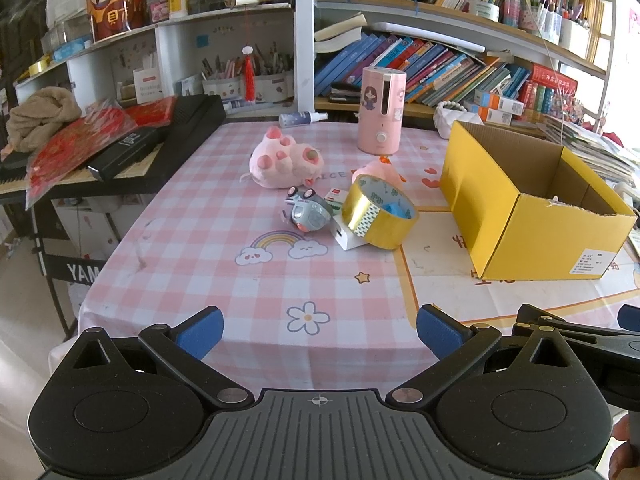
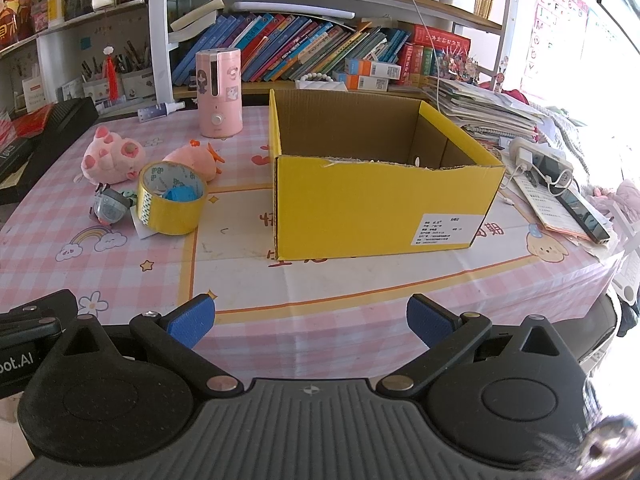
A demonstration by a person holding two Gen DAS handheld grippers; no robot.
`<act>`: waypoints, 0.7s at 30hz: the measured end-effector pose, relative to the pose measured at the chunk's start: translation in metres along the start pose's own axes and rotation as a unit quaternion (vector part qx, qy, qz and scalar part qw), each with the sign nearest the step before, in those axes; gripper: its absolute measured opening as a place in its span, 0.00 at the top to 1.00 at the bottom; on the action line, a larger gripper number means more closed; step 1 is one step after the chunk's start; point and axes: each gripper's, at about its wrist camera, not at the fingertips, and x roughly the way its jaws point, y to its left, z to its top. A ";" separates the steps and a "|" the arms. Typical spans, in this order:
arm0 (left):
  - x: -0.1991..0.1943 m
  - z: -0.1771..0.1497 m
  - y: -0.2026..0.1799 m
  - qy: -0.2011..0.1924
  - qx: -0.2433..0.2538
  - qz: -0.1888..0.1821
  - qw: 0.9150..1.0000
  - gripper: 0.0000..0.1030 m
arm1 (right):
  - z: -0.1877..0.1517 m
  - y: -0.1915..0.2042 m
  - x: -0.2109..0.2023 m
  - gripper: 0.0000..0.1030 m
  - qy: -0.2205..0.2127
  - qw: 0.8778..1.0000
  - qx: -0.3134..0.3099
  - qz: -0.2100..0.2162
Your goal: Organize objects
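White letters "YAM" are showing, cut off, on the black keyboard stand beside the surface. "NICE" is showing in pale print on the checked tablecloth behind the pink plush paw. The left gripper's body is carrying "bot.AI" at the right wrist view's edge. An alphabet chart on the wall is listing A, E, I, M. The white label on the yellow box is staying too small to read.

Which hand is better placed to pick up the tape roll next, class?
Left, probably. The left gripper, open, faces the tape roll almost straight ahead; the right gripper faces the yellow box.
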 end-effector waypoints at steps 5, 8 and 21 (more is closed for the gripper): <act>-0.001 0.002 -0.001 0.001 0.001 0.000 1.000 0.00 | 0.000 0.000 0.000 0.00 0.002 1.000 -0.001 0.001; 0.000 0.002 0.000 0.001 0.001 0.000 1.000 0.00 | 0.000 0.001 0.000 0.00 0.002 1.000 -0.001 0.001; -0.001 -0.004 0.021 0.005 -0.019 0.018 1.000 0.00 | -0.004 0.017 -0.002 0.00 0.008 1.000 -0.021 0.015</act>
